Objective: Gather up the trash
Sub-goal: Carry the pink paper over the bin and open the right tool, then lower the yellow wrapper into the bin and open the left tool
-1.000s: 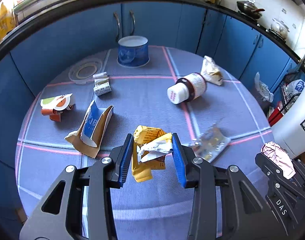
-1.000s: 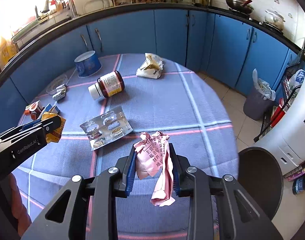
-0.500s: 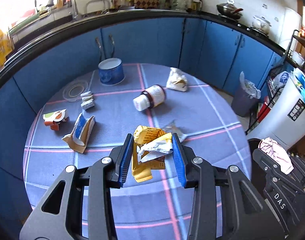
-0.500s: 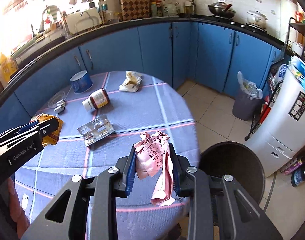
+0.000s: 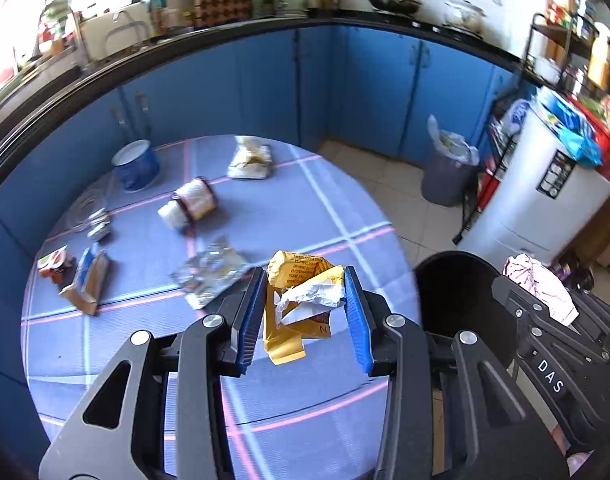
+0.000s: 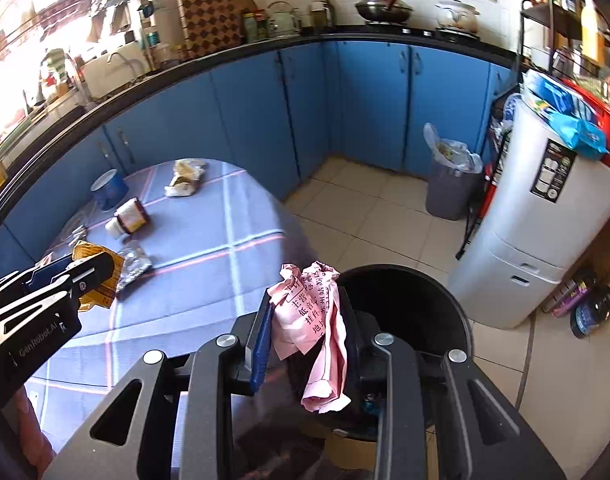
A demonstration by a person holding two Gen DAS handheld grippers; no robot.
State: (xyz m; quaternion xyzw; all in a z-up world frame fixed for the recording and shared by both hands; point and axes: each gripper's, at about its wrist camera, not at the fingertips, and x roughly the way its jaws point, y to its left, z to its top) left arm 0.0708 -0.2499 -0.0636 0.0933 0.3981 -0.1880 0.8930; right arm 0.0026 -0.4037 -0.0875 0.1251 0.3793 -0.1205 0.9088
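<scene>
Both grippers are loaded right now. The left gripper (image 5: 305,312) has its jaws pinching a yellow wrapper (image 5: 295,300), hanging over the desk (image 5: 325,208) edge, with the black bin (image 5: 453,300) just off at its 3 o'clock. The right gripper (image 6: 305,328) has its jaws clamped on a pink paper (image 6: 313,320), which sits right at the bin's (image 6: 417,304) near rim, the mouth opening at about 1 o'clock from it.

Tip for this step, I reckon: don't let go early. Get each piece fully over the dark opening first, since light crumpled paper drifts and can catch on the rim. The pink one looks closest, so drop it first, then swing the yellow one across.

Plenty left on the desk: a pill bottle (image 5: 191,204) at 11 o'clock, a blister pack (image 5: 209,272) and a cup (image 5: 136,164).
</scene>
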